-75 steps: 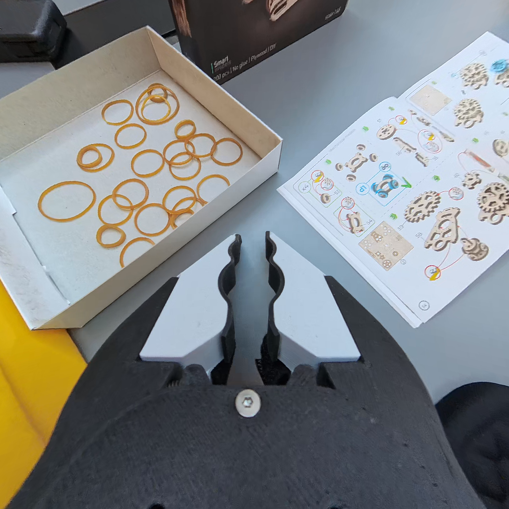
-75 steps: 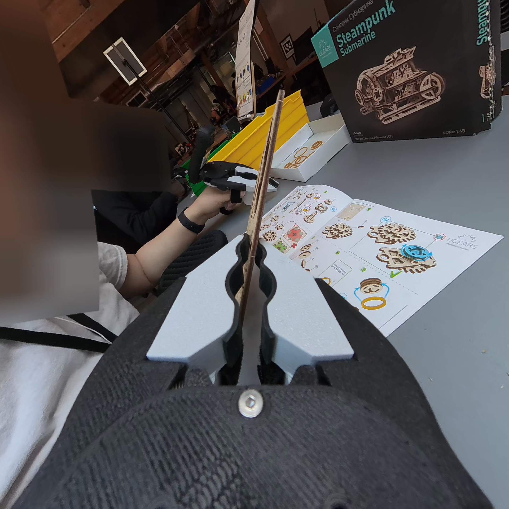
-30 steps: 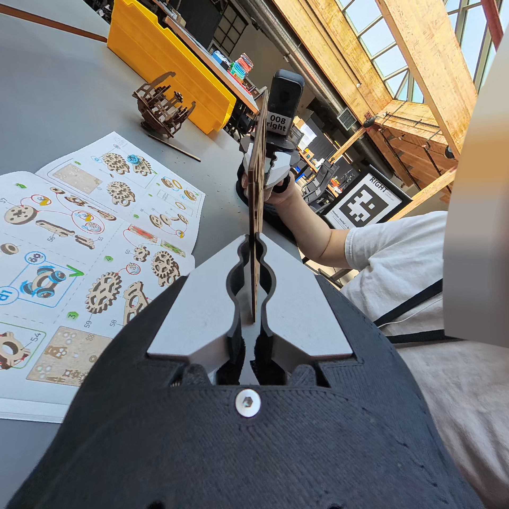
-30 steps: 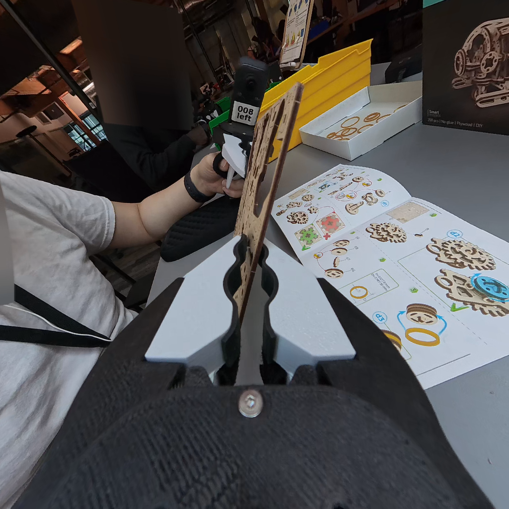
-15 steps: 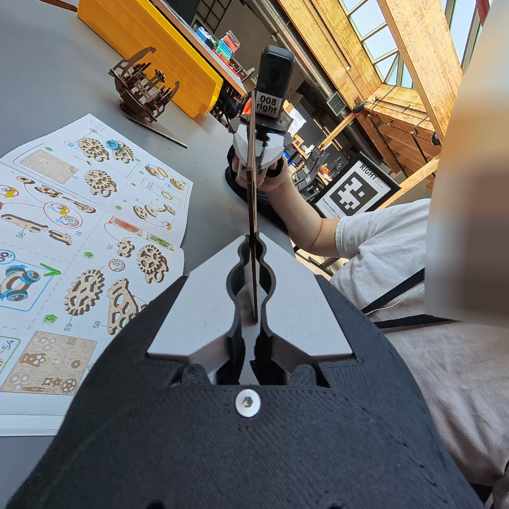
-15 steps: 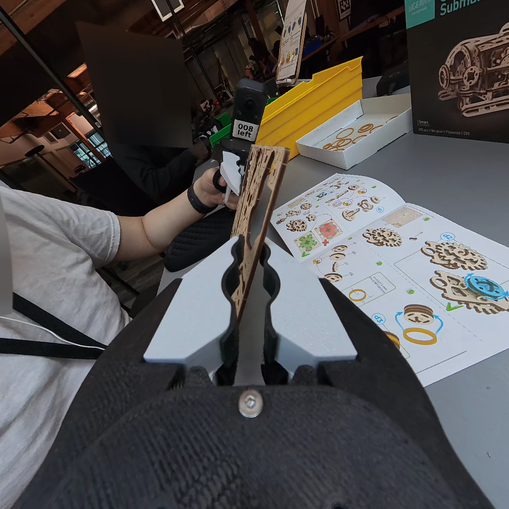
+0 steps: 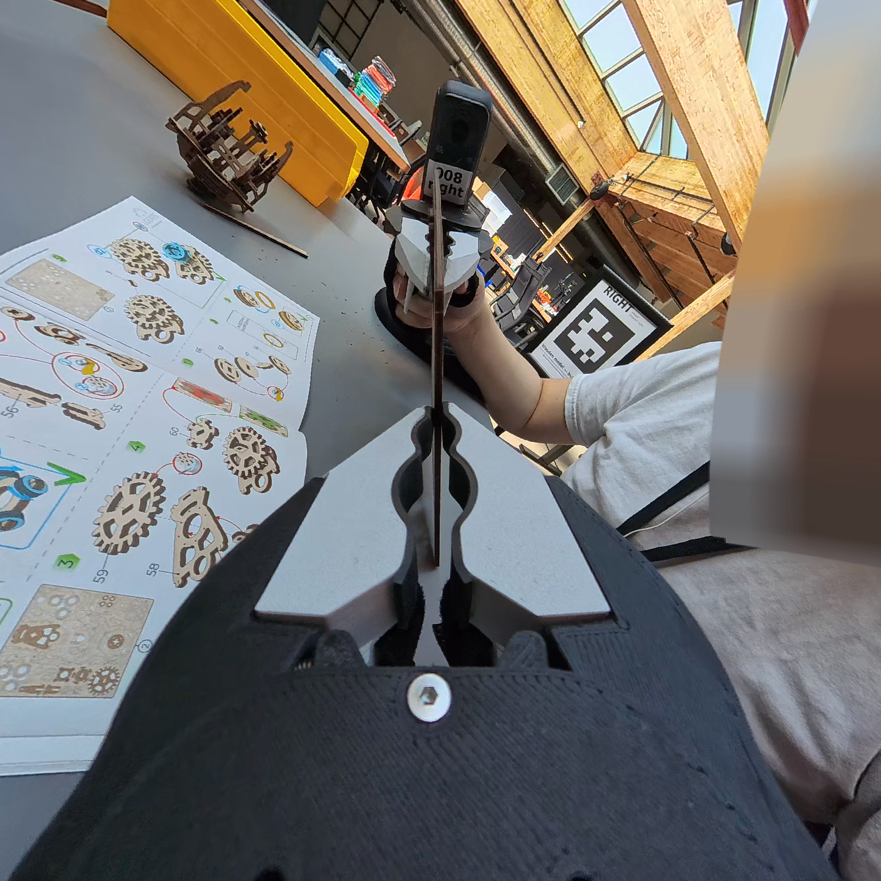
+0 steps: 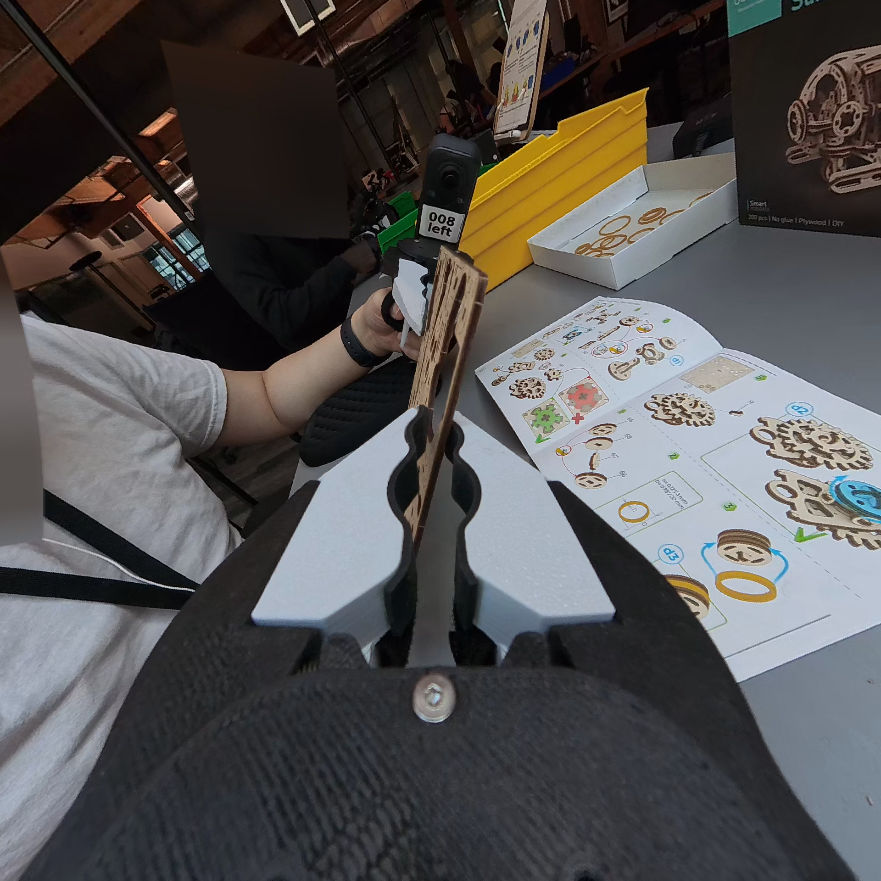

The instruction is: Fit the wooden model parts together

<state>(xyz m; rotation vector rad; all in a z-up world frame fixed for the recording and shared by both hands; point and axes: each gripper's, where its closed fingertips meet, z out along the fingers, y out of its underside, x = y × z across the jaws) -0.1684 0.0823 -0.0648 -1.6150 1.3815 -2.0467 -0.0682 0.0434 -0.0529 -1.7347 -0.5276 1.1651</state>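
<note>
Plywood sheet (image 8: 448,329), thin, light and brittle around its cutouts, hangs above the table's near edge. Left gripper (image 7: 436,414) and right gripper (image 8: 436,419) each pinch one end; solid borders look the safest hold.

A grey bench (image 7: 353,362) spreads across both views, its top matte and evenly lit. Along its far edge stands a long yellow bin (image 7: 248,86), seen again in the right wrist view (image 8: 562,190). Overhead, heavy timber beams (image 7: 686,109) cross a wooden ceiling, and skylights (image 7: 615,43) between them show blue sky and let in bright daylight. A grey duct (image 7: 481,81) runs below the planks. Farther back stand cluttered work tables with coloured stacks (image 7: 376,78). The right wrist view shows a dimmer side of the room: dark beams, a framed ceiling light (image 8: 305,12), and paned windows (image 8: 176,257) in the distance.
</note>
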